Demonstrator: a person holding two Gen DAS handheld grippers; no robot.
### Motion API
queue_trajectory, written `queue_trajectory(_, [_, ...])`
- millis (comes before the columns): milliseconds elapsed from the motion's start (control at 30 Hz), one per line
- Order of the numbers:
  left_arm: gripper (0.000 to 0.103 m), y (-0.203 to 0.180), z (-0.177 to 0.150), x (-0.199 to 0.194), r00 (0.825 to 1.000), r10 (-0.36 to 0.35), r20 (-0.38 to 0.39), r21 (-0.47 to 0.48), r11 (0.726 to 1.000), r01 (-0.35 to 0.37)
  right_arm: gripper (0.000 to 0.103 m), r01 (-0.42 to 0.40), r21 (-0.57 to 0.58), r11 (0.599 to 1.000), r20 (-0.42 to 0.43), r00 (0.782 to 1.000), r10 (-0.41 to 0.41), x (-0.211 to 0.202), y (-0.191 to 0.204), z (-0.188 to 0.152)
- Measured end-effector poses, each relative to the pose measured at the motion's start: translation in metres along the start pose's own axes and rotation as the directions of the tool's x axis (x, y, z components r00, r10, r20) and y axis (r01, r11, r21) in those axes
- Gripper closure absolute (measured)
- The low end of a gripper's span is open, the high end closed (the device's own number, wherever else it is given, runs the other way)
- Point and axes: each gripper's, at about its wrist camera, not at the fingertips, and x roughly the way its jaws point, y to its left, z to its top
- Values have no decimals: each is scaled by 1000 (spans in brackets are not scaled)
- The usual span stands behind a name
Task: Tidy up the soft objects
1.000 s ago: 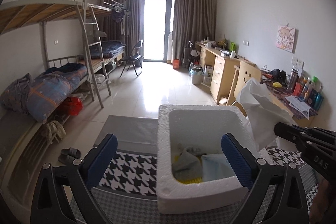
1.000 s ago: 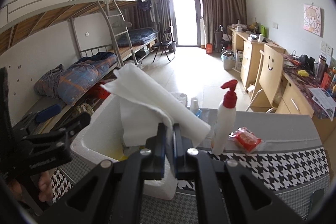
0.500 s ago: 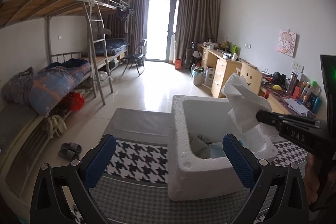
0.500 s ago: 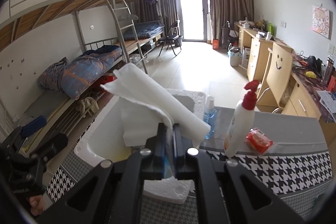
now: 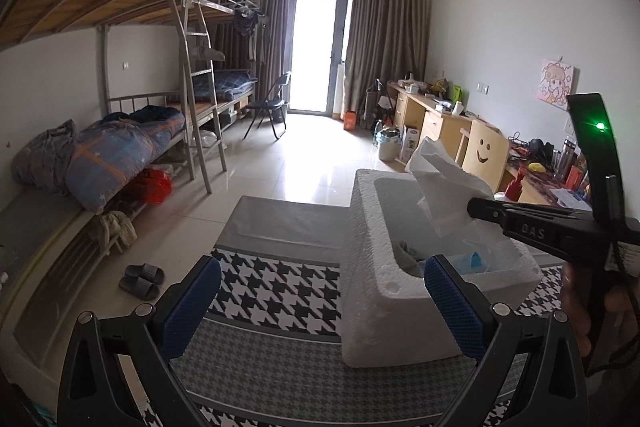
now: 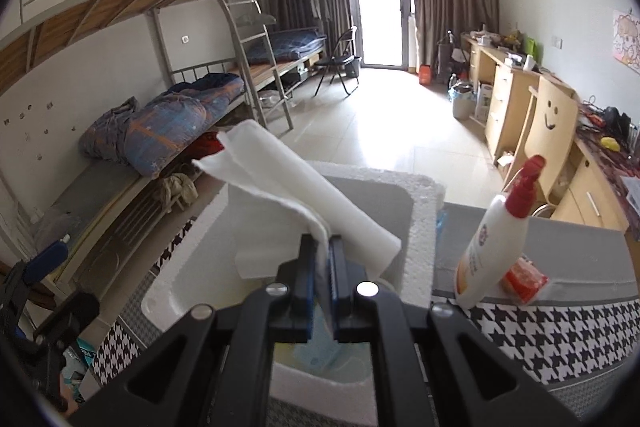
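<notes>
Since 1 second ago the left tongs [image 5: 322, 301] have slid away to the left of the foam box [image 5: 374, 267], which now sits to the right in their view instead of between the pads, while the right tongs [image 6: 323, 261] have carried the white cloth [image 6: 288, 195] further over the box opening.

The cloth is pinched near its lower edge, so most of it stands up and folds over above the jaws; held that way, it looks ready to be lowered in loose end last. The box stands on the houndstooth-covered desk [image 5: 276, 291], and in the left view it already holds a grey rag [image 5: 408, 253] and a pale blue item [image 5: 472, 261]. It seems to serve as the collecting bin for the soft things.

The right tongs are pressed together on the cloth, reaching in from the right, roughly level and just above the box rim, with the person's hand [image 5: 584, 307] behind them. The left tongs are spread wide and grip nothing, hovering low over the desk beside the box's left wall, probably pulled clear to leave room. A spray bottle [image 6: 492, 239] and a red packet [image 6: 522, 279] stand just to the right of the box, apart from the drop zone.
</notes>
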Motion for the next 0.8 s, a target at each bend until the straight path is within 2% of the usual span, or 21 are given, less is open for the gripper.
queue_trajectory(200, [1, 6, -1, 1, 1000, 7, 0, -9, 1000, -7, 94, 16, -5, 1000, -33, 999, -17, 12, 0, -1])
queue_trajectory(233, [1, 7, 0, 1, 1000, 6, 0, -10, 1000, -6, 91, 17, -9, 1000, -42, 999, -18, 14, 0, -2])
queue_trajectory(300, [1, 5, 0, 2, 1000, 10, -4, -5, 1000, -10, 79, 30, -21, 999, -66, 997, -31, 17, 2, -3])
queue_trajectory(367, [1, 4, 0, 3, 1000, 13, -4, 0, 1000, -13, 44, 34, -28, 999, -69, 997, -36, 17, 3, -4])
queue_trajectory(433, [1, 4, -1, 3, 1000, 7, -4, 1, 1000, -7, 27, 27, -25, 999, -42, 999, -28, 14, 3, -4])
queue_trajectory(500, [1, 5, -1, 2, 1000, 6, -4, 2, 1000, -6, 26, 18, -36, 999, -10, 1000, -19, 8, 4, -6])
queue_trajectory(800, [1, 3, -2, -4, 1000, -5, 3, 0, 1000, 5, 26, 2, -48, 999, 3, 1000, -2, -5, 5, -8])
